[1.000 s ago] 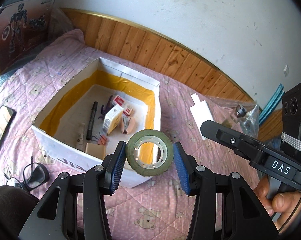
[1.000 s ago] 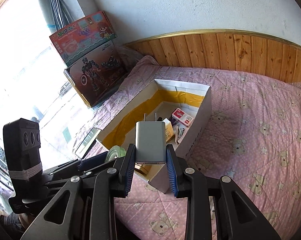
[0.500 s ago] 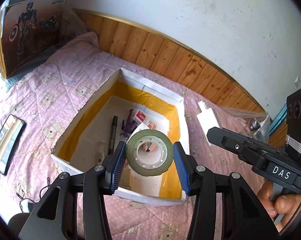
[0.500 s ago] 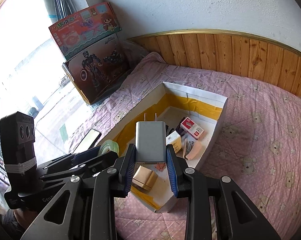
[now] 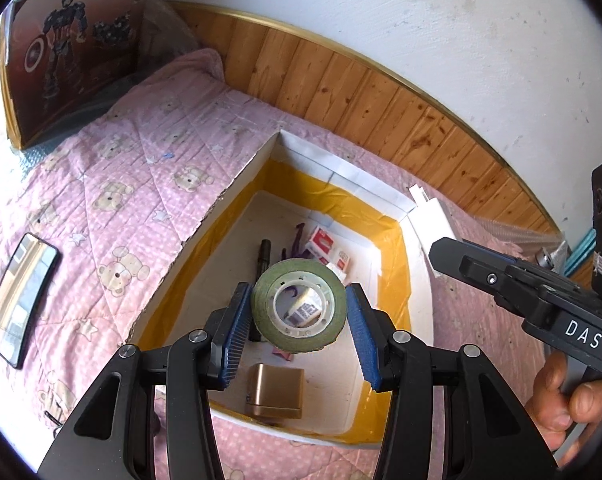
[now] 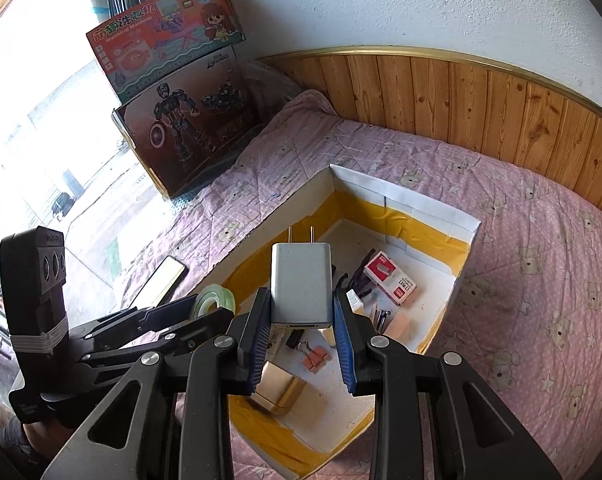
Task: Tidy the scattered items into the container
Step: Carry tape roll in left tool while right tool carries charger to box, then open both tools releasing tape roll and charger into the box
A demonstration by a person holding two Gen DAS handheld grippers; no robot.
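Note:
My left gripper [image 5: 299, 312] is shut on a green tape roll [image 5: 261, 300] and holds it above the open white box with yellow-taped inner walls [image 5: 341, 172]. My right gripper [image 6: 301, 312] is shut on a grey wall charger [image 6: 301, 280], prongs pointing away, also above the box [image 6: 405, 196]. The tape roll also shows in the right wrist view [image 6: 213, 300]. Inside the box lie a gold tin [image 5: 277, 390], a red and white packet [image 6: 389, 282], a black pen [image 5: 263, 256] and binder clips [image 6: 315, 358].
The box sits on a pink quilted bedspread [image 6: 541, 260]. A phone [image 5: 19, 296] lies on the bed left of the box. Toy boxes [image 6: 185, 128] lean by the window. A white carton [image 5: 433, 216] lies beyond the box's right corner. Wood panelling [image 5: 381, 92] backs the bed.
Both grippers have moved forward and up over the box, so I look down into it. Each still holds its item.

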